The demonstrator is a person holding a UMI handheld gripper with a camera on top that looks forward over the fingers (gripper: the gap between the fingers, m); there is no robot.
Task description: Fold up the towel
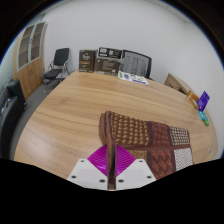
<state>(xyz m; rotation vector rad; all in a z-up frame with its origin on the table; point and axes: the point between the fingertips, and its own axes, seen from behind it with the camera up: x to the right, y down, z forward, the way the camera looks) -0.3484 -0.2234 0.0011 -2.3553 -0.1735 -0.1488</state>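
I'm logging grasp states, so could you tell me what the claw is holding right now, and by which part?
The claw is shut on the brown patterned cloth towel, pinching its near left corner where the fabric bunches between the pink pads; the rest lies on the round wooden table.

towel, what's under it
The towel lies on the wooden table, with the gripper shut on its near edge. Anything under the cloth is hidden.

The gripper [112, 160] pinches the near corner of a brown patterned towel [150, 140], which lies on a round wooden table [75, 110] near its front edge. Beyond the table's far edge stand two black chairs [60, 62].
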